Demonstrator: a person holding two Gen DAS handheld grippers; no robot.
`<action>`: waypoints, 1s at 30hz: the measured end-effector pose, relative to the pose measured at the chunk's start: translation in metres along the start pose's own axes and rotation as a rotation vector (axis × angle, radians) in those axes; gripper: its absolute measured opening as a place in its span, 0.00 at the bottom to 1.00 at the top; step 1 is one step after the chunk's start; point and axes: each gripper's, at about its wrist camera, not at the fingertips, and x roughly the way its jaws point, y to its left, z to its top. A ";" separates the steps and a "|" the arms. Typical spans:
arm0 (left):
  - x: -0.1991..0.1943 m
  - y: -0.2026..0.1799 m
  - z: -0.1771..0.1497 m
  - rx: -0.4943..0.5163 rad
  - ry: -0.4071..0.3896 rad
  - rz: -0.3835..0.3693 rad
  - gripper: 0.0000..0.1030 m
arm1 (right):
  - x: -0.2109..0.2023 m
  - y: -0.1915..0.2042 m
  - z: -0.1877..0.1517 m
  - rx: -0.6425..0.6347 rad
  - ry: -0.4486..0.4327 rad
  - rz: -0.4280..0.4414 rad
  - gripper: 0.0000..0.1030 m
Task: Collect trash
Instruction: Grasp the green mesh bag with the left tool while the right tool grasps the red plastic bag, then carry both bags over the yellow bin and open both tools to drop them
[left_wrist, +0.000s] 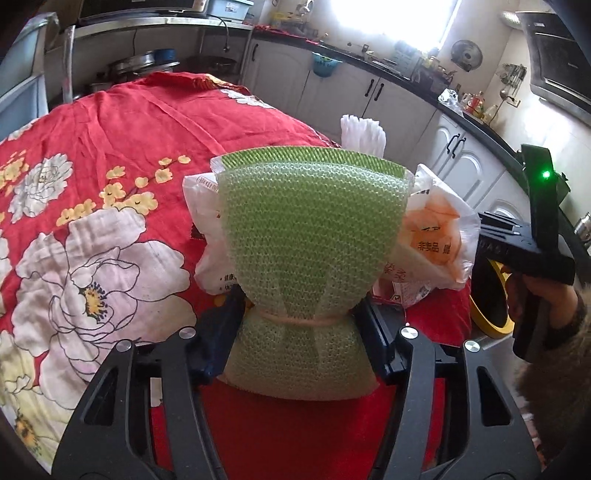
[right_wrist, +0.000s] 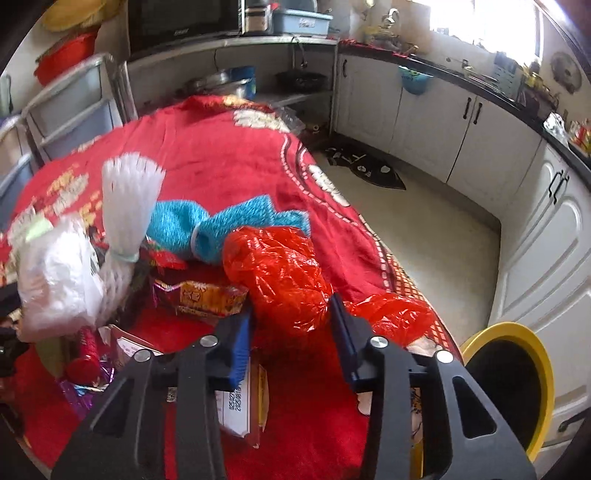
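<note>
My left gripper (left_wrist: 299, 308) is shut on a green foam net sleeve (left_wrist: 310, 221), its pads pressing the narrow waist tied with a band; the sleeve stands upright and fans out above. Behind it lies a white and orange plastic bag (left_wrist: 432, 243). My right gripper (right_wrist: 291, 312) is shut on a crumpled red plastic bag (right_wrist: 273, 266) lying on the red tablecloth near the table's right edge. A yellow-rimmed black bin (right_wrist: 517, 387) stands on the floor to the right of that gripper, and its rim (left_wrist: 491, 299) also shows in the left wrist view.
A white foam net (right_wrist: 129, 192), a blue foam net (right_wrist: 177, 221), a white plastic bag (right_wrist: 55, 280), snack wrappers (right_wrist: 207, 295) and a paper slip (right_wrist: 240, 406) litter the red floral tablecloth (left_wrist: 110, 147). White kitchen cabinets (right_wrist: 461, 129) line the far side. A hand (left_wrist: 546, 295) holds the other gripper's handle.
</note>
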 end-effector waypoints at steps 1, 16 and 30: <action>-0.002 0.000 0.000 0.002 -0.004 -0.002 0.49 | -0.002 -0.002 0.000 0.010 -0.009 0.005 0.35; -0.060 -0.003 0.020 -0.005 -0.131 0.050 0.47 | -0.075 -0.032 -0.016 0.151 -0.149 0.067 0.35; -0.070 -0.087 0.058 0.115 -0.229 -0.071 0.47 | -0.142 -0.068 -0.045 0.263 -0.244 0.033 0.35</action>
